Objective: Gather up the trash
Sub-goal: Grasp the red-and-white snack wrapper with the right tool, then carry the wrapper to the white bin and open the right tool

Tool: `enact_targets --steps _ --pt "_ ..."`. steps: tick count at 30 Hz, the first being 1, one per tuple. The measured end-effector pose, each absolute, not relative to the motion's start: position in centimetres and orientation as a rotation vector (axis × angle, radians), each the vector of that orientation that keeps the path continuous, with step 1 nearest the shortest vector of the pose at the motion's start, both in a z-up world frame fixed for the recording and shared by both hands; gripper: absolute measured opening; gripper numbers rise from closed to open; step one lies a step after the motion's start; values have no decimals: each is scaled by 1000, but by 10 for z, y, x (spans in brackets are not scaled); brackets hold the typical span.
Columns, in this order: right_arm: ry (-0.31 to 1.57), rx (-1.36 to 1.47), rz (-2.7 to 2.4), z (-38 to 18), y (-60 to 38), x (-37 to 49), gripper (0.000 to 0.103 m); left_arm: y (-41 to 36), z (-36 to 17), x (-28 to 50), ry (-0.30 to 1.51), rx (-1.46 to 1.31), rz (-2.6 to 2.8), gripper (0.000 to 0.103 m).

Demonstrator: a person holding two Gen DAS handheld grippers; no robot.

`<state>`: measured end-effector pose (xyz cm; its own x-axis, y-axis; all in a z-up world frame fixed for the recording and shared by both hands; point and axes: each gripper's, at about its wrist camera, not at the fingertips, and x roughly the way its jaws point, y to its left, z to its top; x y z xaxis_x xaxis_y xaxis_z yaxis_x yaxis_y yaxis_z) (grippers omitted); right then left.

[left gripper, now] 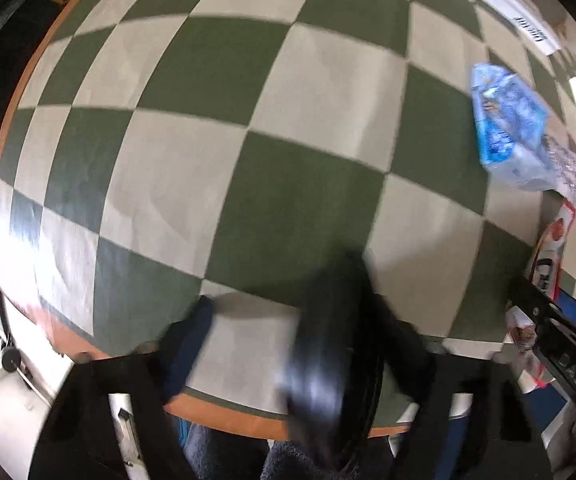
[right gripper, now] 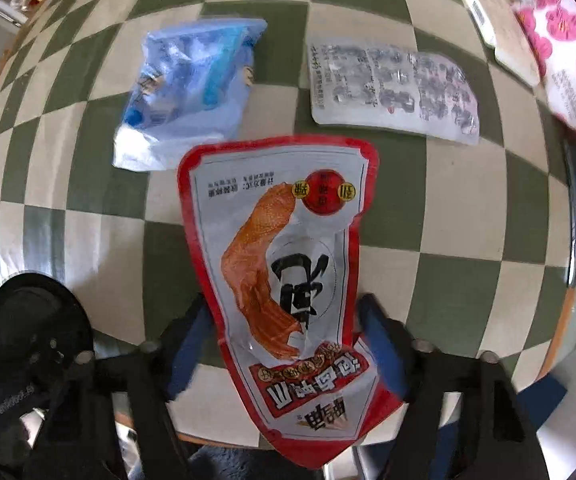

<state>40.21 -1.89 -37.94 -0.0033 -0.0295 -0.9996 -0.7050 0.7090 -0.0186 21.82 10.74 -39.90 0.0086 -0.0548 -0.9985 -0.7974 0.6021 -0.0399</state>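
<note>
Pinching the red snack wrapper for collection, the right gripper grips it — left gripper clasps a blurred black object.

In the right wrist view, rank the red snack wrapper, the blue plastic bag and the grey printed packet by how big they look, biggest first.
1. red snack wrapper, largest, though it sits closest to the camera, between the right gripper fingers, so this is unsure.
2 and 3. grey printed packet and blue plastic bag look about alike; no ranking.

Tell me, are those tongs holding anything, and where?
The right tongs pinch the red snack wrapper across its lower part. The left tongs have a blurred black object between them; a grip cannot be told.
</note>
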Motion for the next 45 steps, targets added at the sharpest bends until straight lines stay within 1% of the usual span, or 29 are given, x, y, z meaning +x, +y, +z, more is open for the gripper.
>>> enact_targets --steps 1,2,3,5,9,13,18,25,31,34,37,41,45 --pt "1481 -638 584 -377 -18 394 50 106 -395 219 1453 -751 674 36" --pt "1475 -625 589 -374 -19 392 48 100 -392 221 1449 -738 676 18" --pt "1487 -603 600 -374 -21 392 47 99 -390 222 1444 -732 672 9" --pt "1477 -589 601 -371 -26 393 46 97 -382 222 1428 -709 666 4" --pt "1481 -533 607 -364 -33 393 44 96 -366 216 1408 -637 688 4" --pt "1488 -445 618 -344 -50 409 44 91 -342 213 1366 -580 705 4" --pt "1458 -368 624 -320 -58 395 44 79 -308 205 1301 -518 700 4" --pt "1395 -288 642 -268 -78 349 43 70 -263 181 1202 -472 628 4" --pt "1349 -197 621 -241 -84 271 43 64 -248 123 1152 -440 533 4" --pt "1349 -149 601 -243 -91 227 43 57 -250 90 1157 -429 480 4" --pt "1365 -115 581 -251 -103 184 43 50 -266 59 1192 -430 449 4" --pt "1437 -91 546 -283 -118 141 43 40 -301 30 1273 -467 419 4" --pt "1532 -73 505 -332 -137 111 43 30 -355 14 1358 -522 403 4"
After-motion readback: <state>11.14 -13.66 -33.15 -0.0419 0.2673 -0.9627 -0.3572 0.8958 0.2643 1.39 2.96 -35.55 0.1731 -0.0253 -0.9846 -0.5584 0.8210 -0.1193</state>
